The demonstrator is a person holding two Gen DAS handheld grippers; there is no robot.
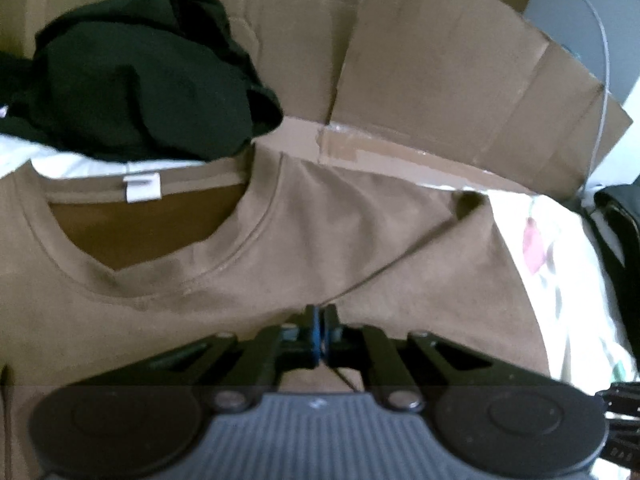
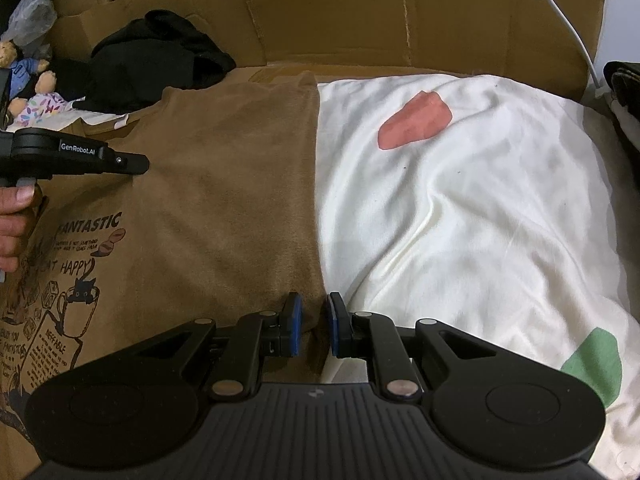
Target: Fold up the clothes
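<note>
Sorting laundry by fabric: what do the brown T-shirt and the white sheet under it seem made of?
Brown T-shirt: probably cotton knit, matte, with a soft, faintly fuzzy surface and ribbed collar. White sheet: smoother woven cloth, maybe cotton or a blend, with a slight sheen along its creases.

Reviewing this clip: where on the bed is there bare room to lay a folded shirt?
Free: the white sheet right of the brown T-shirt, up to the cardboard wall. Crowded: the far left, with the black clothes pile and stuffed toys.
</note>
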